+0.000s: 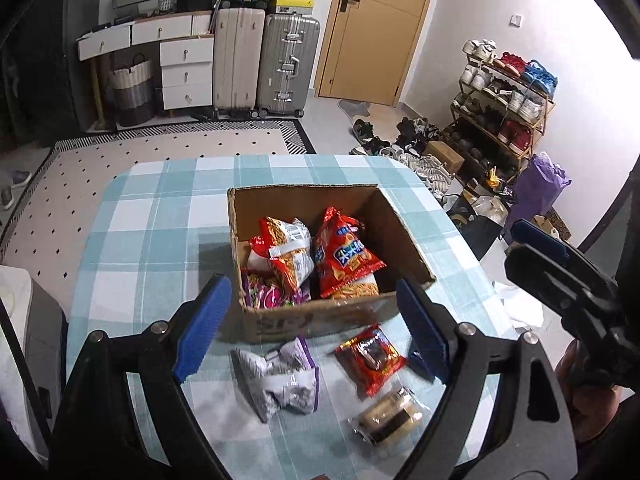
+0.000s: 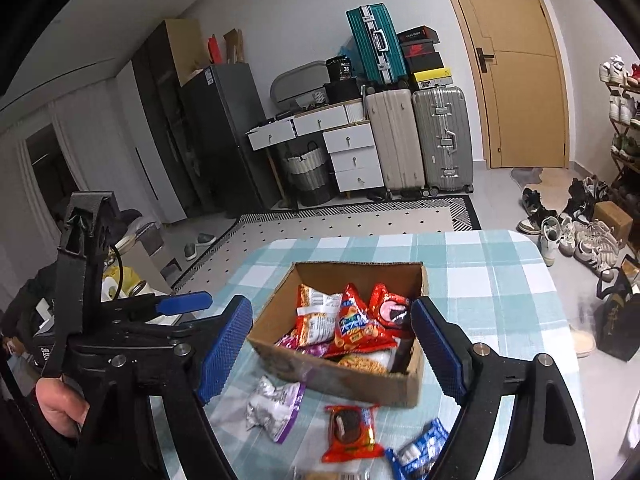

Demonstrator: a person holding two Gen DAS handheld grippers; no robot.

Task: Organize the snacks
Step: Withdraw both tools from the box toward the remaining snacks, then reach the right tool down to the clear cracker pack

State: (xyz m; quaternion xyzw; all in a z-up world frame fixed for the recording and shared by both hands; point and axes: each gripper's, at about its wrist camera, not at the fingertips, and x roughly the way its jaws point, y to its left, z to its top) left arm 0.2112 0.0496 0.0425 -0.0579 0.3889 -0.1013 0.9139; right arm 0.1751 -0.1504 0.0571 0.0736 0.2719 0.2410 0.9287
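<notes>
Snacks half sorted here: the cardboard box (image 1: 332,312) sits mid-table on the checked tablecloth (image 1: 152,216) with a pile of red and orange bags (image 1: 344,260) already inside, plus something purple at the bottom. Loose ones lie just in front of the box: a crumpled silver-and-purple wrapper (image 1: 280,376), a red cookie pack (image 1: 370,360), a clear-wrapped roll cake (image 1: 390,412), and from the right wrist view a blue pack (image 2: 420,448) too.

Both tongs are spread wide with nothing between them. The left gripper (image 1: 316,328) hangs over the loose stuff near the box's front wall, and the right gripper (image 2: 336,356) sits a bit higher, looking into the box.

What I'd worry about:
- that silver wrapper is crumpled and slick, so the pads could squeeze it flat and lose it
- the roll cake looks soft, so a hard pinch would probably squash it
- the packs lie close together, so going for the red one could nudge the cake or snag two at once
- the box looks light, and bumping its front wall could shove it across the cloth

Writing: the big red bag has Chinese characters I can't make out. A dark box back on the cabinet shows "38". The print on the box front is too smeared to read.
</notes>
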